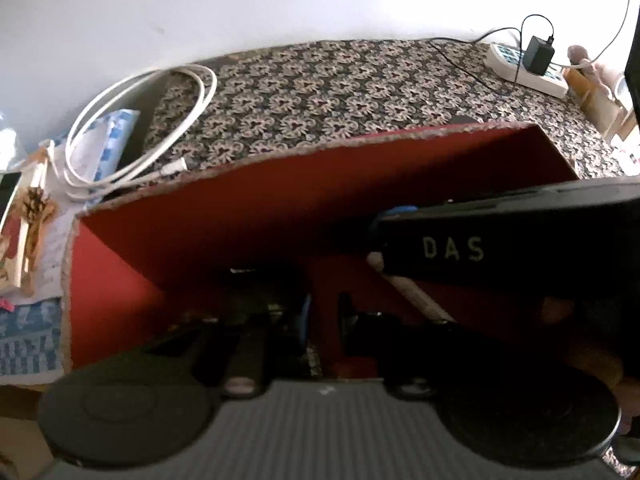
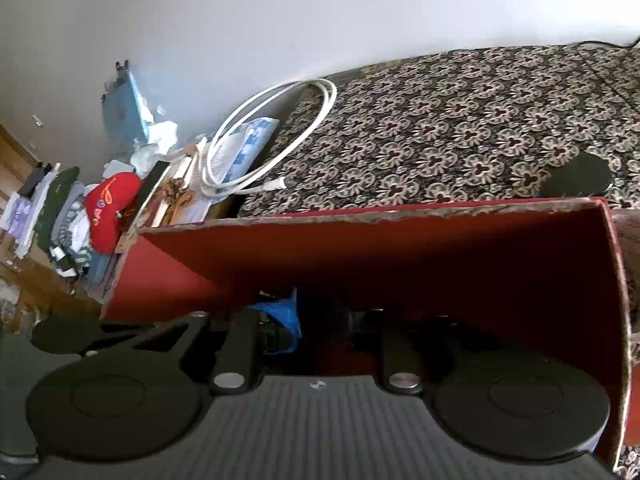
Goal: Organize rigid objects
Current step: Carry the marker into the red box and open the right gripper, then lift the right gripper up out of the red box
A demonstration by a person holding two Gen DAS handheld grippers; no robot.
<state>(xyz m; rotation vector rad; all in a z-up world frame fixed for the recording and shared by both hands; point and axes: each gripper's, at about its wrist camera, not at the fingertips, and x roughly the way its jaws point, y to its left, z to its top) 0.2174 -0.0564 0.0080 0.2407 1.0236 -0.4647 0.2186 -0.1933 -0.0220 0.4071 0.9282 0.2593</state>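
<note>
Left wrist view: left jaws, right jaws inside red box (image 1: pixel 240 208), grip unclear in shadow.

The patterned tablecloth (image 1: pixel 320 92) carries a red box (image 1: pixel 280 184), a white cable (image 1: pixel 132 128) and a power strip (image 1: pixel 524 66).

We seem to be in a lived-in room of a home: a surface draped in a patterned cloth (image 2: pixel 460 128) fills the upper right of the right wrist view, against a plain white wall (image 2: pixel 280 12). At the left of that view we see a heap of folded clothes (image 2: pixel 66 216) with a red cap (image 2: pixel 110 210), and a coiled white cable (image 2: pixel 272 140). At the upper right of the left wrist view we see a power strip (image 1: pixel 524 66) with a black charger (image 1: pixel 540 55).
</note>
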